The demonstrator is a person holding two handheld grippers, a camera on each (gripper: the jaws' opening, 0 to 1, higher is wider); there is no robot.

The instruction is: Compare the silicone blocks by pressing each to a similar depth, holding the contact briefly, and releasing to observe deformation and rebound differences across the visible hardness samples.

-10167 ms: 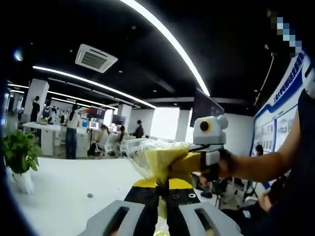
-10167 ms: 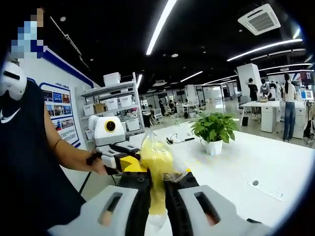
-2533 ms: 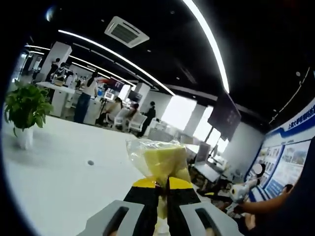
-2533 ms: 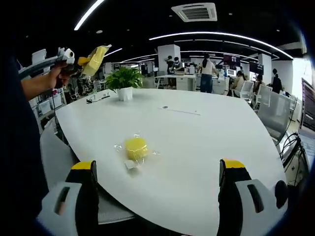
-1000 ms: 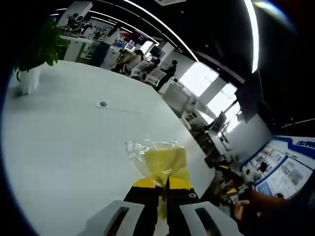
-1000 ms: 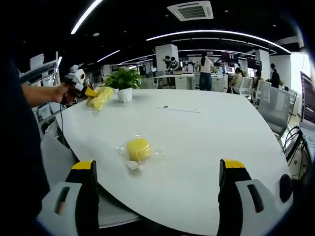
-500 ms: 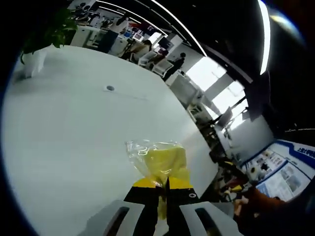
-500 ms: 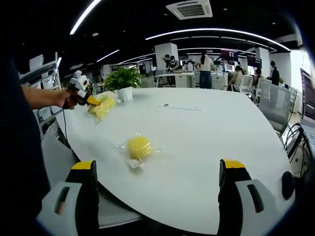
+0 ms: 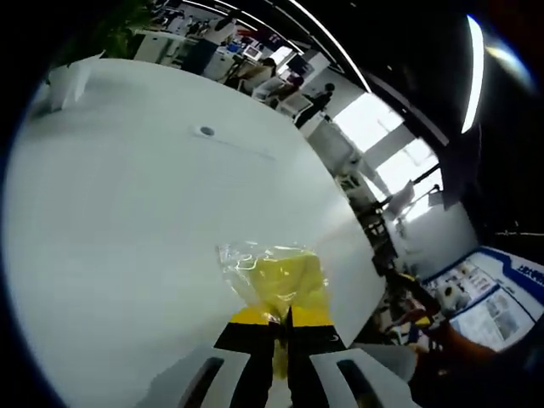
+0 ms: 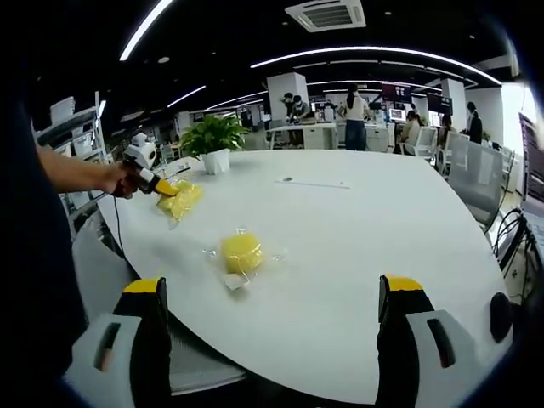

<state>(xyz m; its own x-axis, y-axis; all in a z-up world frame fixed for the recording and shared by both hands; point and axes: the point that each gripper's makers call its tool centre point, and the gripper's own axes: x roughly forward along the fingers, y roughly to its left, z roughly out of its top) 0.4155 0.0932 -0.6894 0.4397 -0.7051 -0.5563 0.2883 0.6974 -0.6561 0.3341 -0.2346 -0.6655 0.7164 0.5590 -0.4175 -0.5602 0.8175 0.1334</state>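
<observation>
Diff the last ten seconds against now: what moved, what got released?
The right gripper let go of the bagged yellow block both held and opened. The left gripper, still shut on it, carried it from overhead down to the white table. The round yellow block stayed where it lay.

A large white table (image 10: 357,246) with a rounded edge carries the things. Near its front lies a round yellow block (image 10: 240,252) in a clear wrapper — flat on the top, well apart from the rest. A potted plant (image 10: 213,140) stands at the far left side. Farther back sits a small grey disc (image 10: 286,180) — a thin line (image 10: 319,186) runs beside it.
</observation>
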